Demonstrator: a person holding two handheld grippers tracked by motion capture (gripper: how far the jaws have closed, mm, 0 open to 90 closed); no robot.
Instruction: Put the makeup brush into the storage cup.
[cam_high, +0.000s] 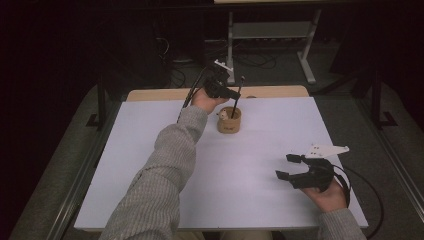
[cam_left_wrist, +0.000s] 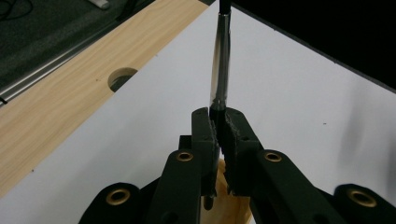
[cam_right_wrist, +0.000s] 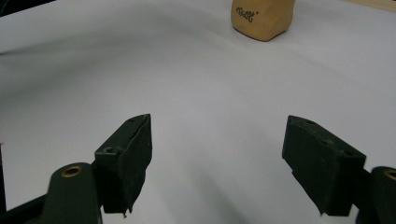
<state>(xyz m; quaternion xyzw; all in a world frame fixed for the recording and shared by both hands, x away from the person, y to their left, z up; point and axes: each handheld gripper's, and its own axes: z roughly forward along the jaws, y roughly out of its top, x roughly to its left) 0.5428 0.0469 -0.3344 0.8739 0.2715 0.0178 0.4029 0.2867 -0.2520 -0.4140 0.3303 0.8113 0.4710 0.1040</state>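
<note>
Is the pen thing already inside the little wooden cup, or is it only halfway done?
Partway. The left gripper is shut on the pen, and in the high view the pen's lower end sits inside the wooden cup. What's left: the gripper hasn't let go, so whether the pen is going in or coming out can't be told. The right gripper is open above the white table, holding nothing.

Dim room, dark surroundings, white table (cam_high: 260, 150) softly lit, soft shadows, slight blur

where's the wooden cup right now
In the high view the wooden cup stands upright toward the far middle of the white table, just under the left hand-held gripper, which holds a pen that dips into it.
</note>
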